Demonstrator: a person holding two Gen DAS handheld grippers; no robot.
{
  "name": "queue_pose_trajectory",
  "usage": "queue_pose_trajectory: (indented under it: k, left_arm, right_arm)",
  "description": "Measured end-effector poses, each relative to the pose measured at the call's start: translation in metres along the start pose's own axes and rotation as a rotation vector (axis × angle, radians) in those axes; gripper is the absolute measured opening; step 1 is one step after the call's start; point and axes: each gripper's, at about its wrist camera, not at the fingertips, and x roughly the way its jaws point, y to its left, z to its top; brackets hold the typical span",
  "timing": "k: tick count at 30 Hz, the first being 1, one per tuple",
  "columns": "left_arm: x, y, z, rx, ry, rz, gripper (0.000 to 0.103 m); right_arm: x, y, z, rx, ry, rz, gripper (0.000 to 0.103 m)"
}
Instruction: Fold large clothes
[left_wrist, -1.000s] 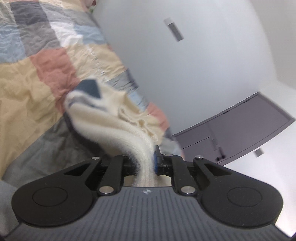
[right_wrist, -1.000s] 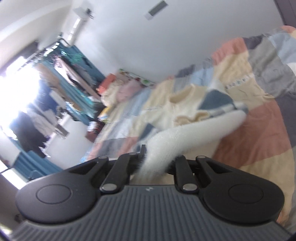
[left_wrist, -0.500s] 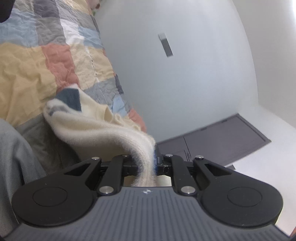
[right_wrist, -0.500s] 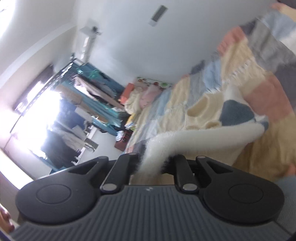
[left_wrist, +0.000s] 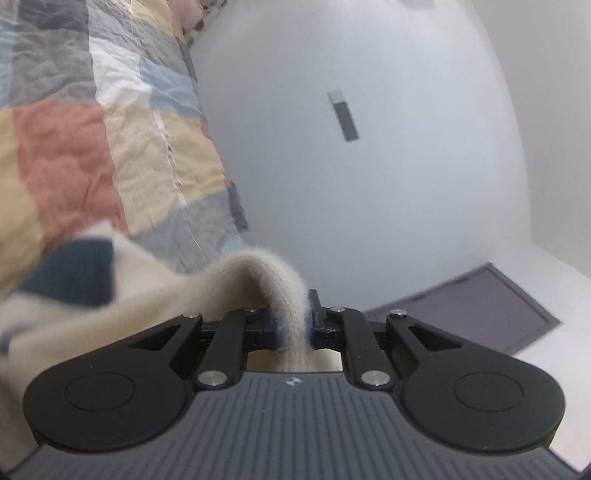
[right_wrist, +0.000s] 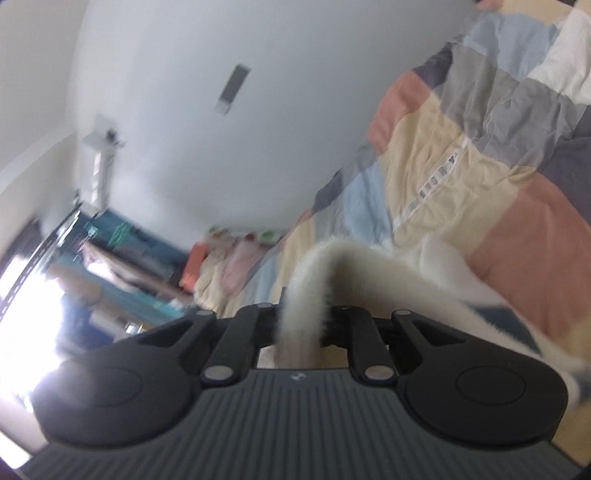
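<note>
Both pairs of jaws stand narrow, each pinched on a fold of the same cream sweater. The left gripper (left_wrist: 291, 326) clamps a fuzzy ribbed band of the sweater (left_wrist: 155, 306), which arches up out of the jaws and falls away to the left over the bed. The right gripper (right_wrist: 301, 325) clamps a like band of the sweater (right_wrist: 406, 280), which rises from the jaws, bends over and runs off to the right across the bed.

Taking things from largest to smallest, with the bed as the landmark: a plain white wall (left_wrist: 369, 184) stands along the bed's far side and fills much of both views. The patchwork quilt (left_wrist: 62, 147) covers the bed in wrinkled squares of cream, salmon, grey, pale blue and white; it lies at the left in the left wrist view and at the right in the right wrist view (right_wrist: 498, 158). The sweater rests on this quilt near the grippers, its bulk blurred, and it carries a dark blue patch (left_wrist: 74, 277) on the part nearest the left gripper. A dark grey panel (left_wrist: 480, 306) lies low on the side away from the bed in the left wrist view; what it is cannot be told. Beyond the far end of the bed, the right wrist view shows pink and cream bedding in a heap (right_wrist: 229, 266) and a teal rack of hanging clothes (right_wrist: 122, 258), blurred, beside a bright glare. A small grey rectangular fitting (left_wrist: 343, 114) sits on the wall above the bed.
</note>
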Motion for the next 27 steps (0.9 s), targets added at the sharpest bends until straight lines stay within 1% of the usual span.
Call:
queue_pose_trajectory:
  k: [2, 4, 6, 7, 9, 10, 12, 14, 17, 18, 21, 23, 24, 26, 27]
  left_arm:
    - [0.033, 0.007, 0.011, 0.033, -0.010, 0.052, 0.014]
    - [0.066, 0.014, 0.019, 0.098, -0.010, 0.098, 0.014]
    - [0.094, 0.028, 0.024, 0.131, -0.001, 0.110, 0.015]
    - [0.106, 0.037, 0.027, 0.127, 0.003, 0.105, 0.015]
    - [0.125, 0.060, 0.030, 0.099, 0.009, 0.093, 0.015]
    - [0.131, 0.071, 0.031, 0.101, 0.007, 0.095, 0.015]
    - [0.145, 0.092, 0.034, 0.093, 0.016, 0.117, 0.015]
    - [0.162, 0.114, 0.040, 0.061, 0.035, 0.138, 0.015]
    - [0.183, 0.139, 0.044, 0.025, 0.049, 0.165, 0.015]
    - [0.187, 0.146, 0.044, 0.009, 0.052, 0.170, 0.015]
    - [0.196, 0.171, 0.045, -0.094, 0.075, 0.171, 0.015]
    - [0.199, 0.182, 0.046, -0.134, 0.084, 0.169, 0.015]
    - [0.199, 0.183, 0.046, -0.139, 0.086, 0.166, 0.015]
    - [0.197, 0.179, 0.045, -0.122, 0.085, 0.165, 0.015]
    - [0.196, 0.176, 0.044, -0.109, 0.088, 0.164, 0.019]
  right_arm:
    - [0.028, -0.008, 0.007, 0.006, 0.002, -0.028, 0.014]
    - [0.054, -0.015, 0.015, 0.001, 0.019, -0.068, 0.015]
    - [0.076, -0.024, 0.020, -0.006, 0.036, -0.096, 0.015]
    - [0.085, -0.028, 0.021, -0.020, 0.040, -0.116, 0.015]
    - [0.102, -0.039, 0.022, -0.035, 0.047, -0.130, 0.015]
    - [0.110, -0.046, 0.022, -0.032, 0.051, -0.127, 0.015]
    - [0.125, -0.059, 0.020, -0.024, 0.065, -0.127, 0.015]
    - [0.139, -0.070, 0.017, -0.015, 0.081, -0.160, 0.015]
    - [0.158, -0.081, 0.018, -0.015, 0.097, -0.171, 0.015]
    - [0.163, -0.082, 0.018, -0.026, 0.101, -0.173, 0.015]
    - [0.173, -0.084, 0.015, -0.066, 0.113, -0.181, 0.015]
    - [0.176, -0.082, 0.012, -0.099, 0.120, -0.185, 0.015]
    - [0.177, -0.081, 0.011, -0.111, 0.123, -0.188, 0.015]
    - [0.176, -0.078, 0.011, -0.126, 0.128, -0.188, 0.016]
    - [0.175, -0.077, 0.011, -0.128, 0.134, -0.183, 0.018]
